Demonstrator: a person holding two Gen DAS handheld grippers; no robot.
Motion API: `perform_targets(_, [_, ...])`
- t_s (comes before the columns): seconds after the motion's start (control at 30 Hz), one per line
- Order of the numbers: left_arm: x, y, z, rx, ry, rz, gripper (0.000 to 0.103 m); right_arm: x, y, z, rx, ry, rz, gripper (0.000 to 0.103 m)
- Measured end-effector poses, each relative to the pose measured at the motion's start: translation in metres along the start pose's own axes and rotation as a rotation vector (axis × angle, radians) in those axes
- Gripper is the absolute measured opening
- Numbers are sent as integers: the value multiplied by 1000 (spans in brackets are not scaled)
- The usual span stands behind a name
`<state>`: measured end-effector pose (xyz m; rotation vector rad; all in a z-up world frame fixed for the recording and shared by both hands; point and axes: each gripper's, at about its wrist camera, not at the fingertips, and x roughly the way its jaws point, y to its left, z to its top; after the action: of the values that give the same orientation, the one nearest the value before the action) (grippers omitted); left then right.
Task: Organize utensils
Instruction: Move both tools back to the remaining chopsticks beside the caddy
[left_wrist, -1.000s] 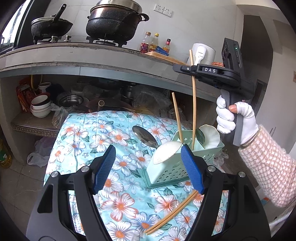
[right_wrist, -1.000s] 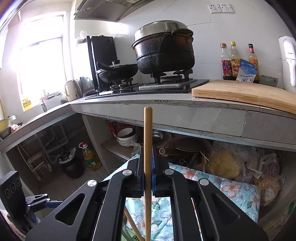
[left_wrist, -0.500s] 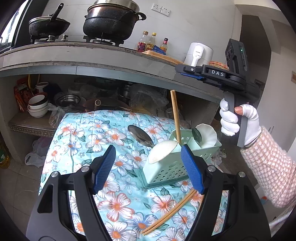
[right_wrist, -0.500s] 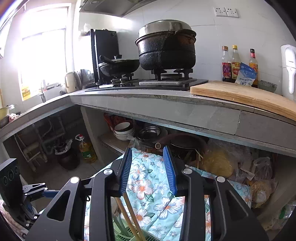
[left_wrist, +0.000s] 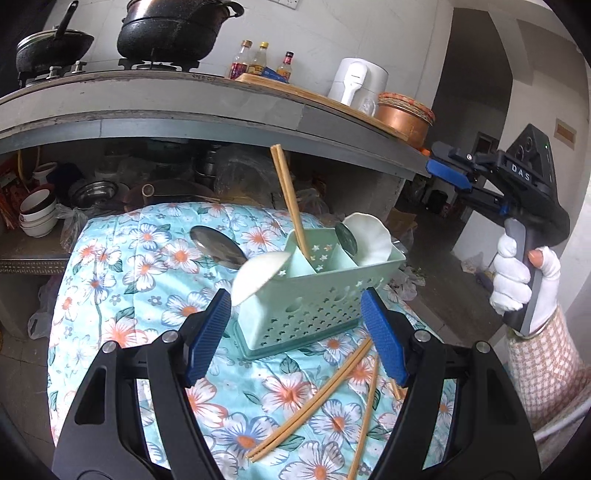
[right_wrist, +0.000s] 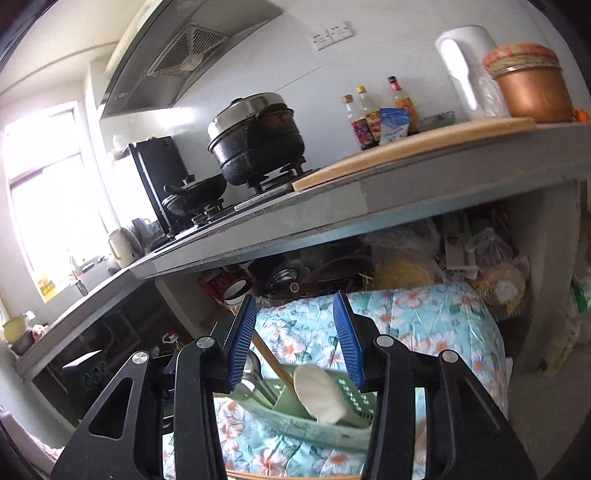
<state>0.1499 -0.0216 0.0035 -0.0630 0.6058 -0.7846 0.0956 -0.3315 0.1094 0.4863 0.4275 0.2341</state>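
Note:
A pale green slotted caddy (left_wrist: 314, 299) stands on the flowered cloth (left_wrist: 122, 295). Two wooden chopsticks (left_wrist: 290, 203) lean upright in it, beside a white spoon (left_wrist: 258, 275) and another white spoon (left_wrist: 371, 236). A metal spoon (left_wrist: 218, 245) lies behind it. Several loose chopsticks (left_wrist: 317, 395) lie in front. My left gripper (left_wrist: 295, 334) is open, its blue pads flanking the caddy's near side without pressing. My right gripper (left_wrist: 447, 173), held by a gloved hand (left_wrist: 517, 273), hangs off to the right. Its jaws are opening with nothing between them (right_wrist: 295, 345). Below it sits the caddy (right_wrist: 343, 402).
A grey counter (left_wrist: 184, 107) overhangs the cloth, with a black pot (left_wrist: 170, 29), bottles (left_wrist: 258, 61), a white kettle (left_wrist: 354, 83) and a copper pot (left_wrist: 404, 116). Bowls (left_wrist: 37, 214) and pans crowd the shelf beneath. The cloth's right edge drops to the floor.
The right gripper let go of the chopstick, which now stands in the caddy, then swung away right and rolled. The left gripper closed in on the caddy.

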Motion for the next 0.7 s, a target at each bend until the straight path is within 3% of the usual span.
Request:
perform_targets(0.37, [30,-44,-16,56,106,-84,69,-28,-76,-94,275,159,-118,43])
perform_targets(0.7, [53,-75,-35,91,197,-107,69,-20,-107,-135,412,265,-134,43])
